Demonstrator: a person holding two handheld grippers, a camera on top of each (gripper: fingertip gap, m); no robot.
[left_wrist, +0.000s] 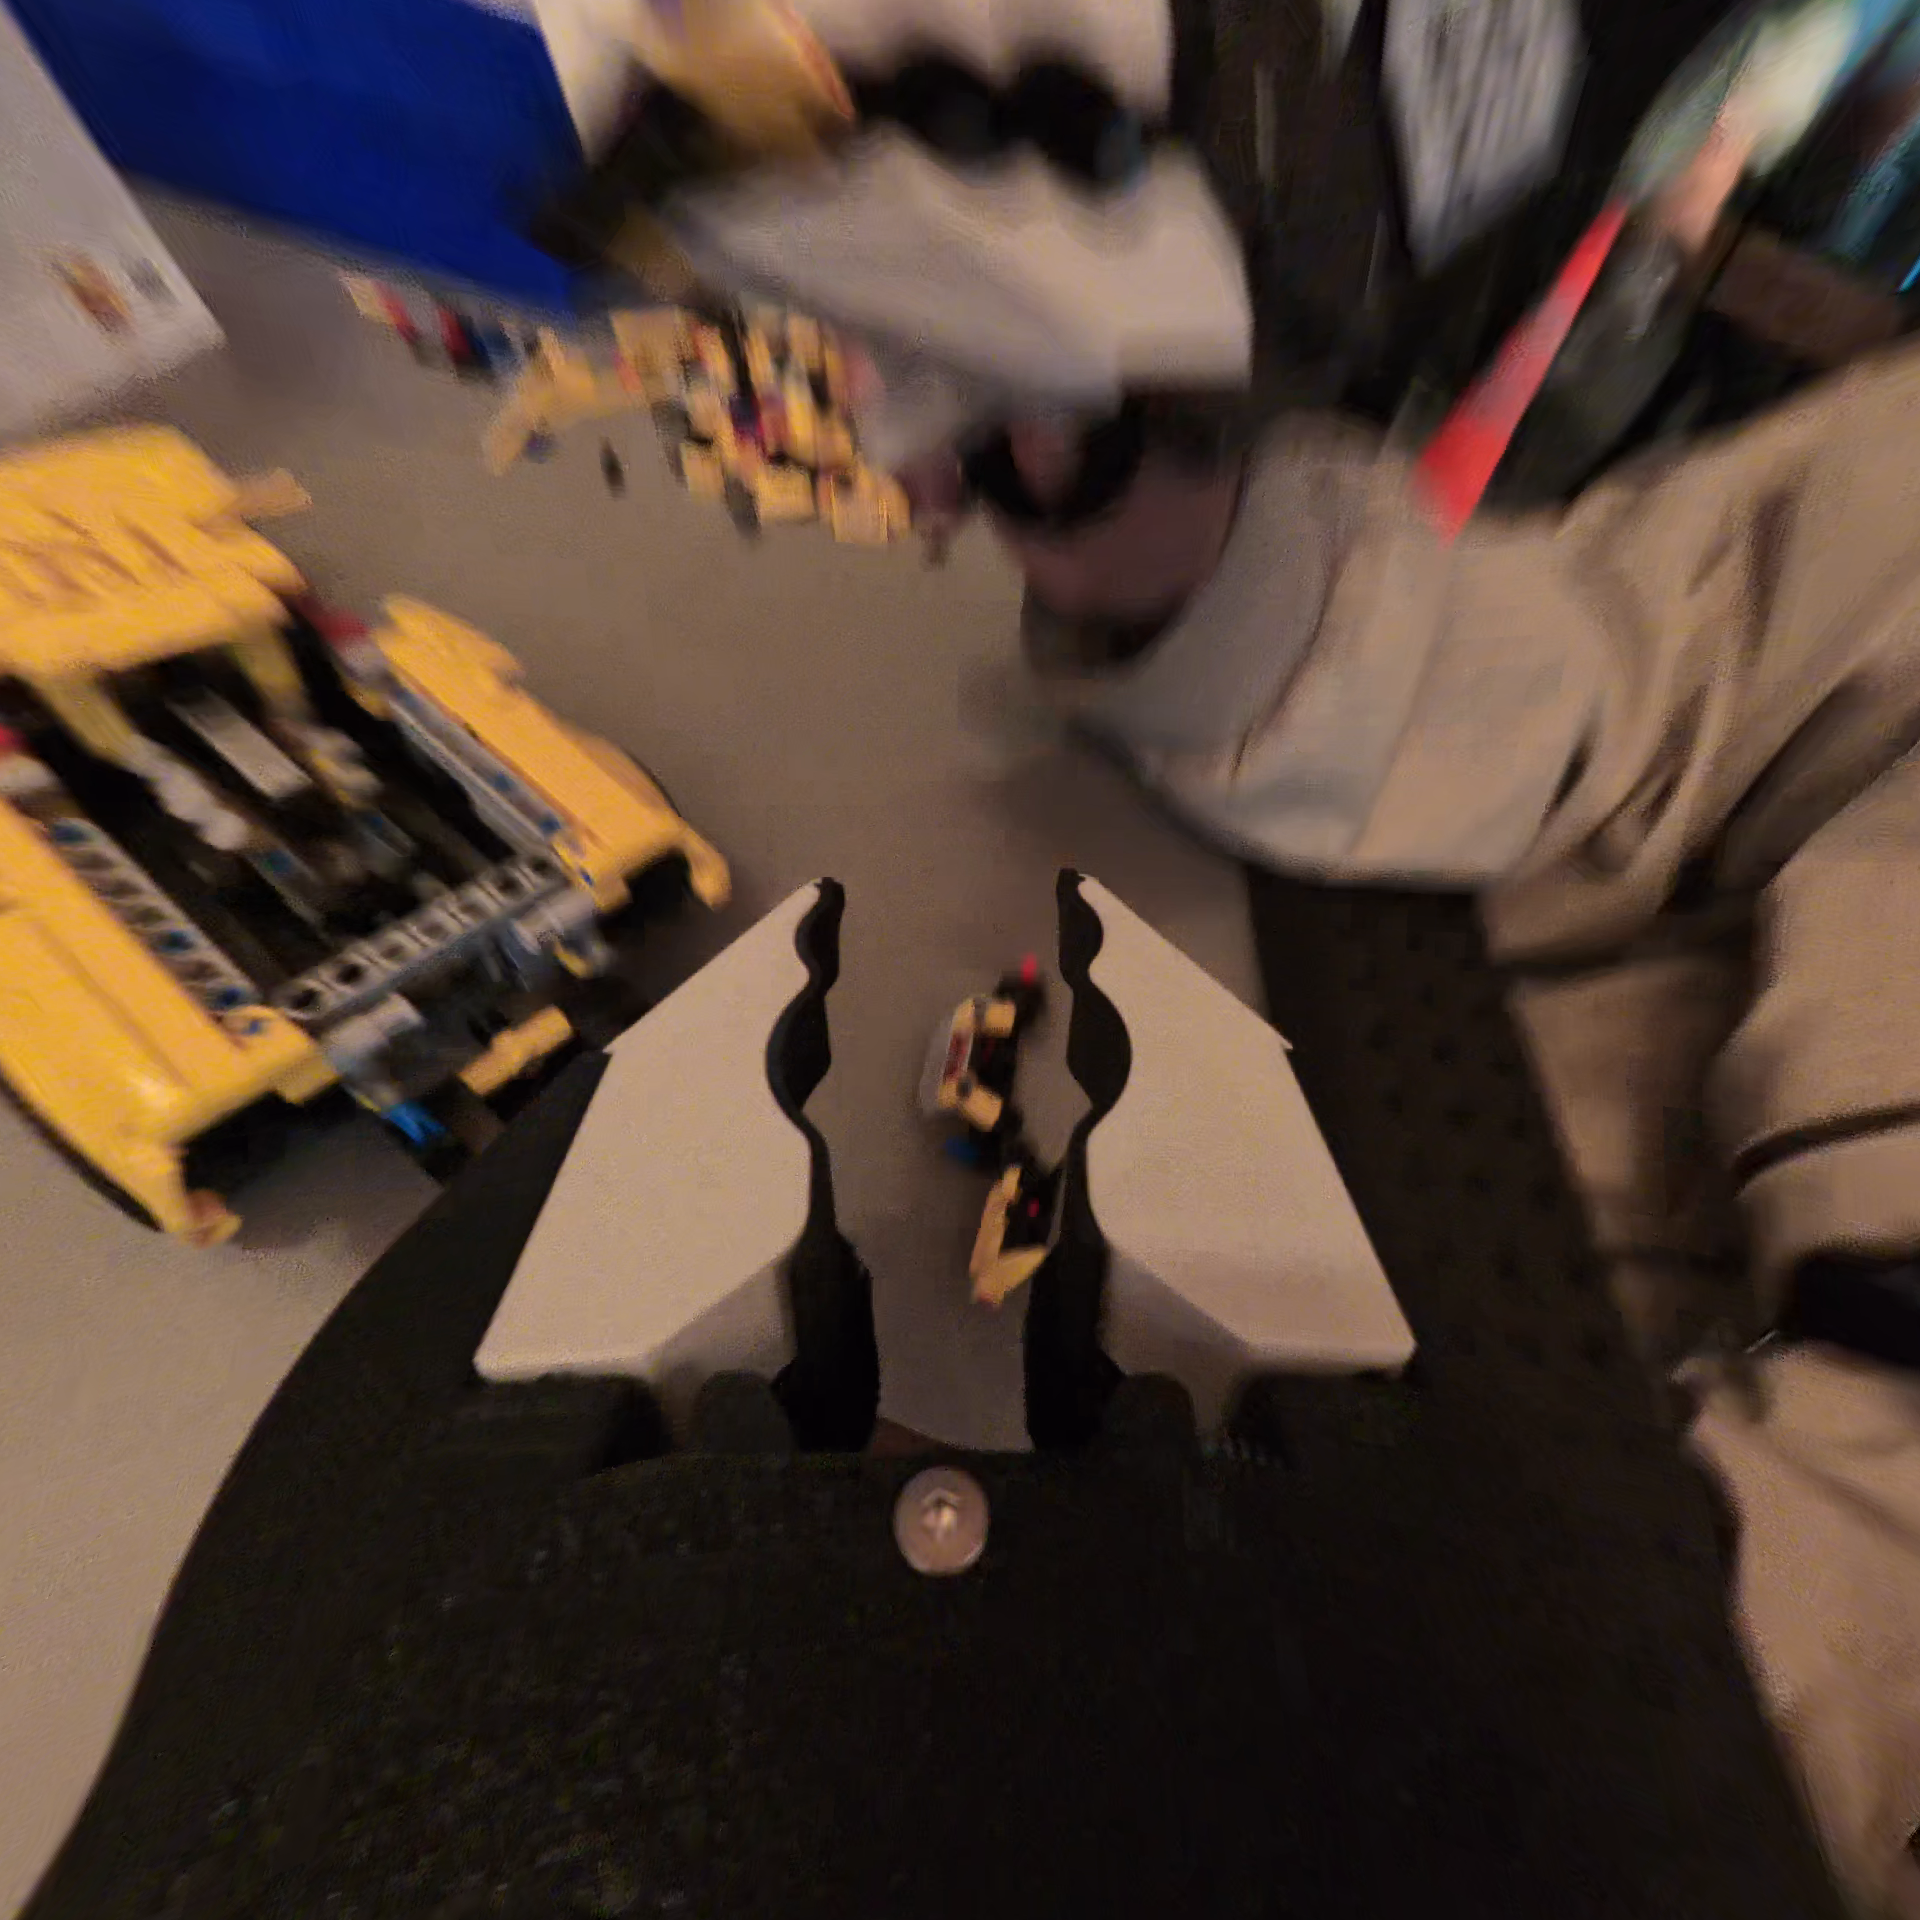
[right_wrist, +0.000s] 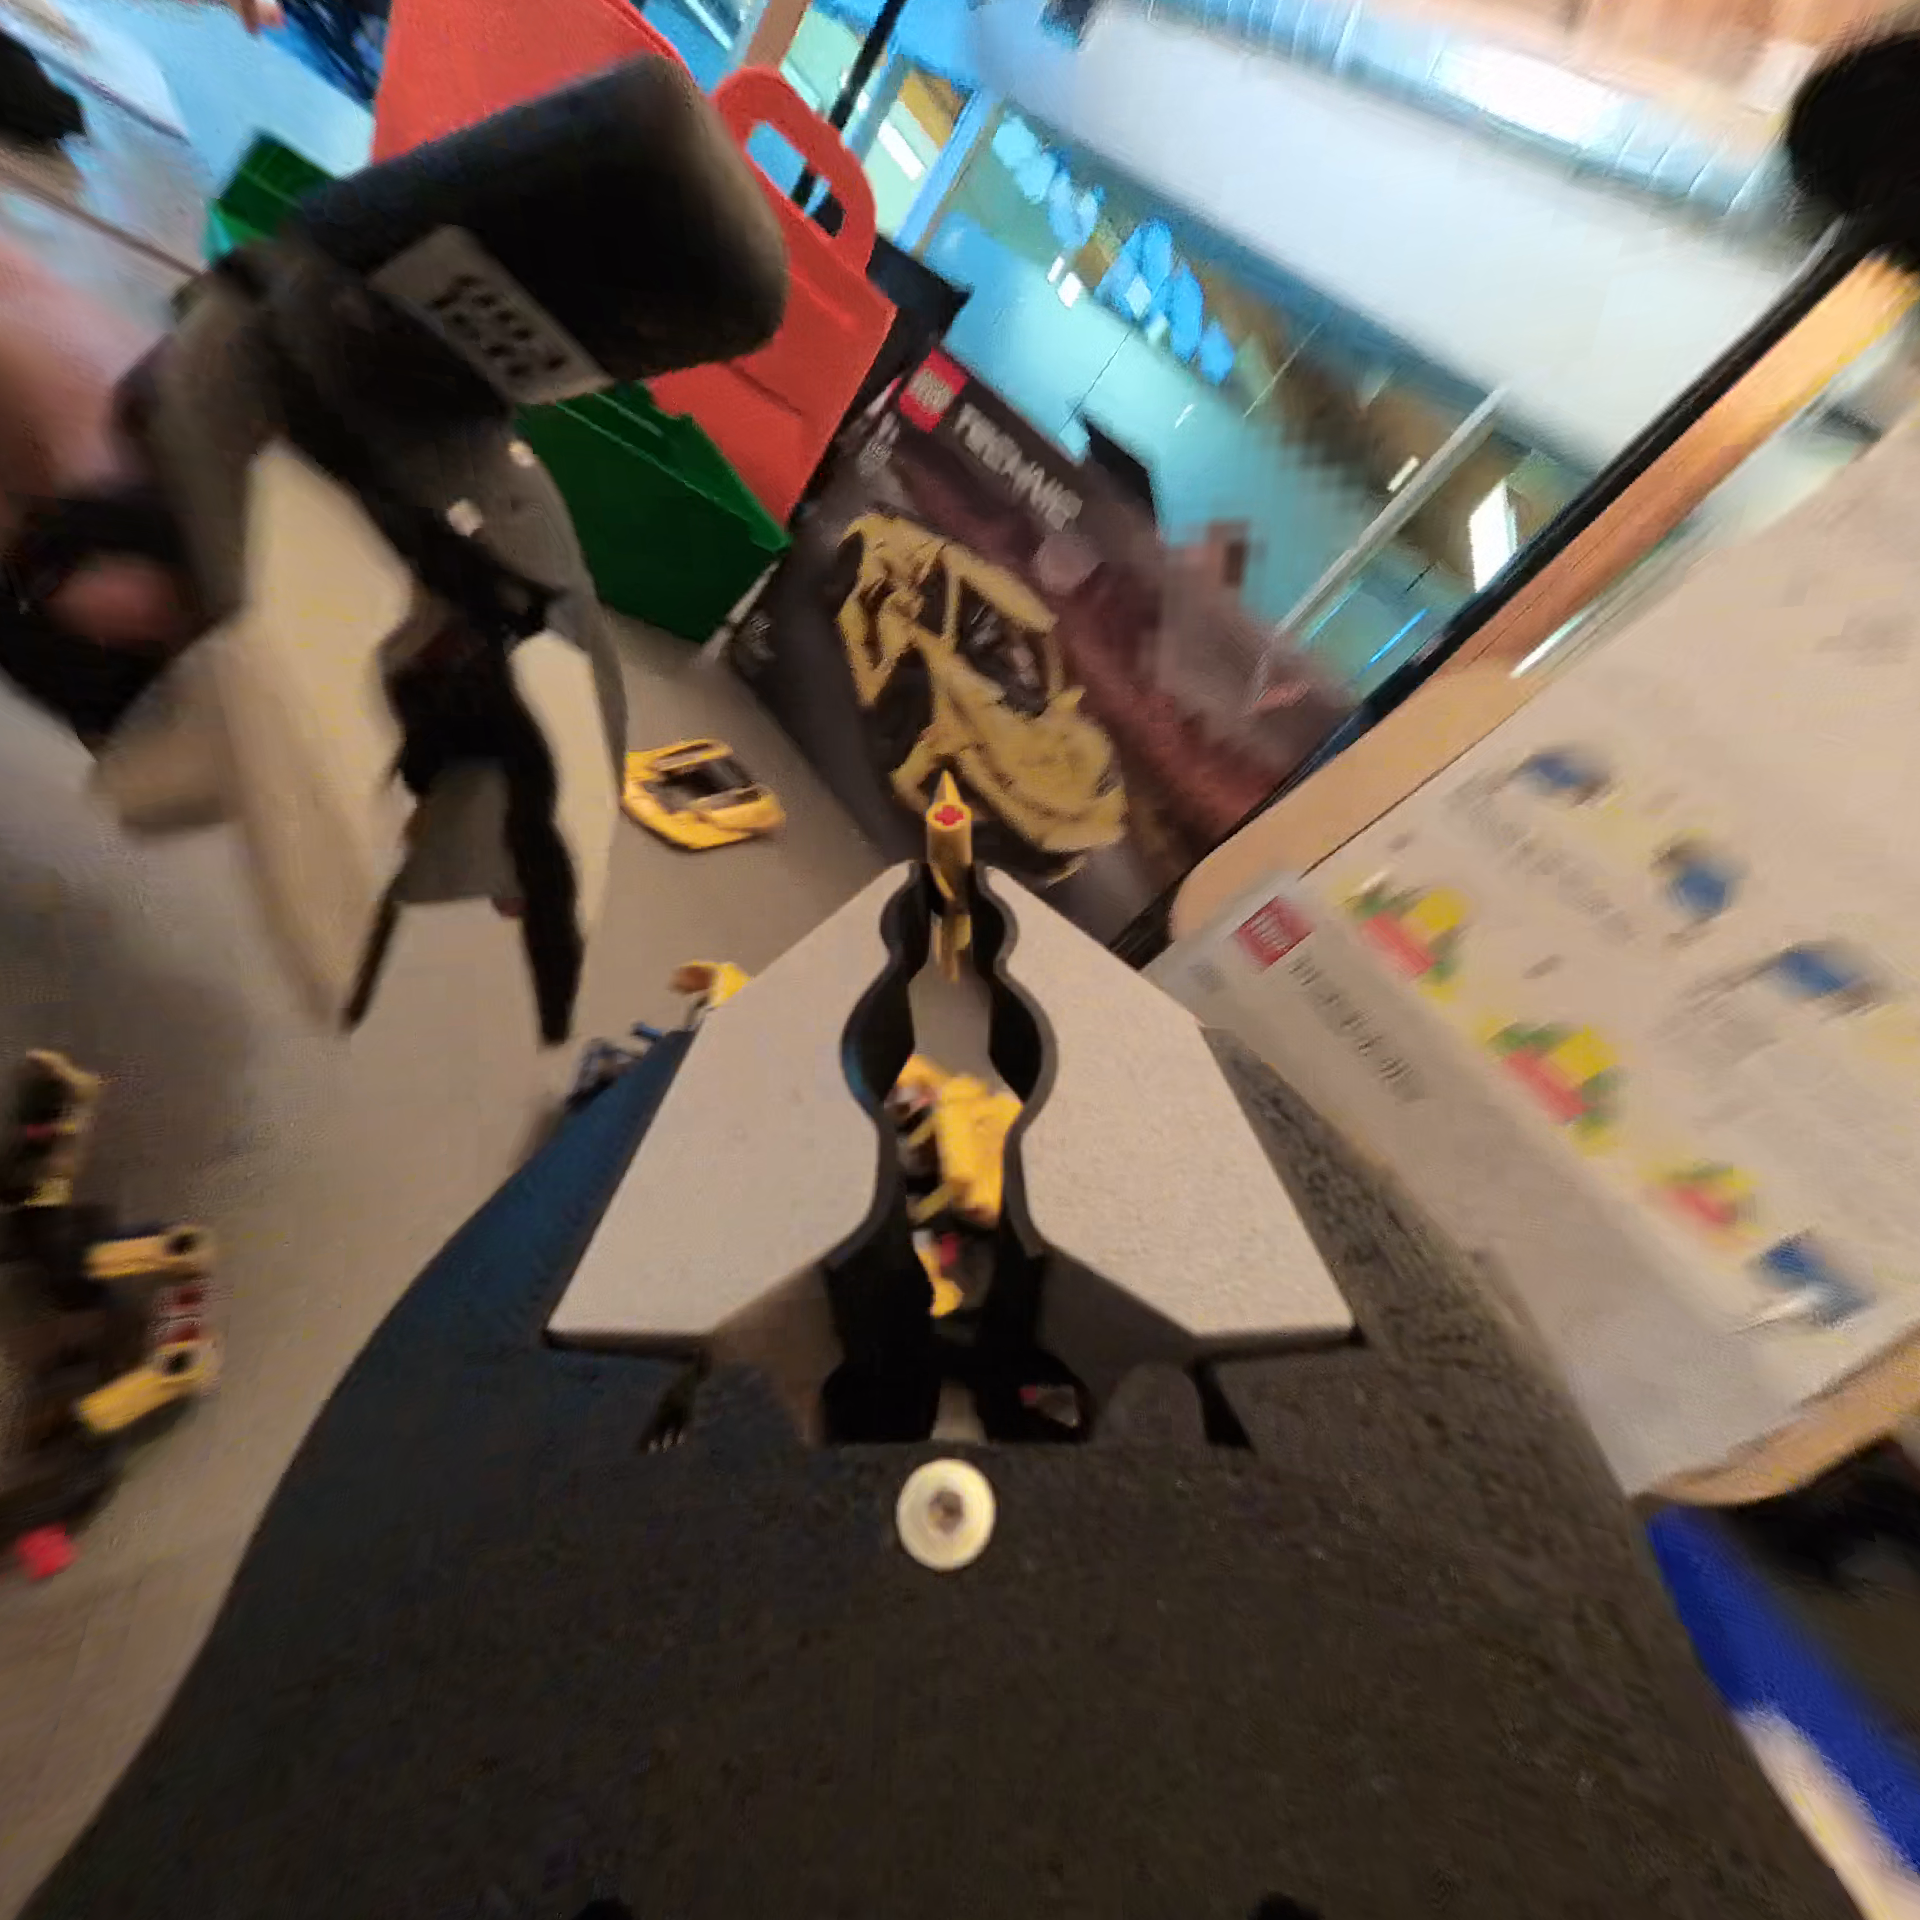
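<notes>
Right gripper (right_wrist: 948, 883) is pinched nearly closed on a small yellow brick piece (right_wrist: 948, 862) with a red tip, so I'd keep the squeeze steady and move slowly; it's thin and could twist out. Left gripper (left_wrist: 940, 894) hangs spread apart with nothing in it, above a small yellow-black sub-assembly (left_wrist: 987, 1060) on the grey bench (left_wrist: 748, 675). Beside it sits the big yellow car build (left_wrist: 312, 831), farther back a loose parts pile (left_wrist: 748, 416). Instruction booklet (right_wrist: 1558, 987) crowds the right; set box (right_wrist: 987, 644) stands behind.
</notes>
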